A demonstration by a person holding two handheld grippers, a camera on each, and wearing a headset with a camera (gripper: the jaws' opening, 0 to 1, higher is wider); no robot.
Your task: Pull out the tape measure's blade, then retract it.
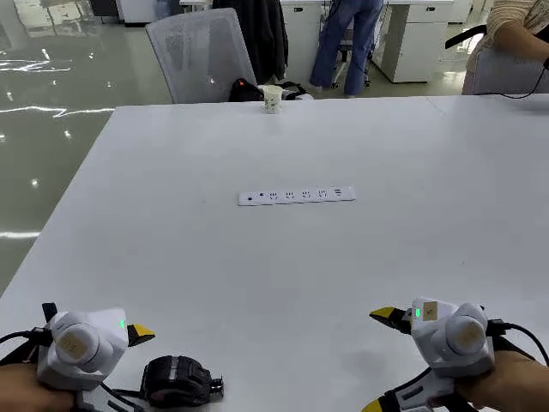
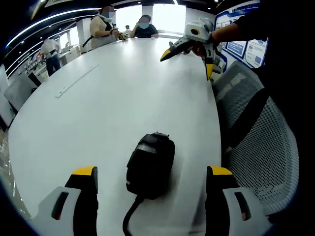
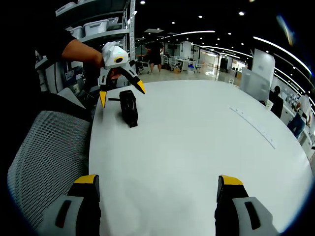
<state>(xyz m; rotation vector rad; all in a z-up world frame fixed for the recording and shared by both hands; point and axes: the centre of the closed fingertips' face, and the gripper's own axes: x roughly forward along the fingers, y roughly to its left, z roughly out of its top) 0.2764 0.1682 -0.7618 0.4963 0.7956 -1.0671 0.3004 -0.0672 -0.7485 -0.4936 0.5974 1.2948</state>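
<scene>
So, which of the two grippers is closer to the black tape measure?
The left gripper: the tape measure lies on the table between its open jaws. The right gripper, also open, is far off along the table's near edge.

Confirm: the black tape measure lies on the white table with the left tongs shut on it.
Wrong in one respect: the left tongs are open, not shut. The left gripper view shows the black tape measure lying on the white table between the jaws, touching neither.
</scene>
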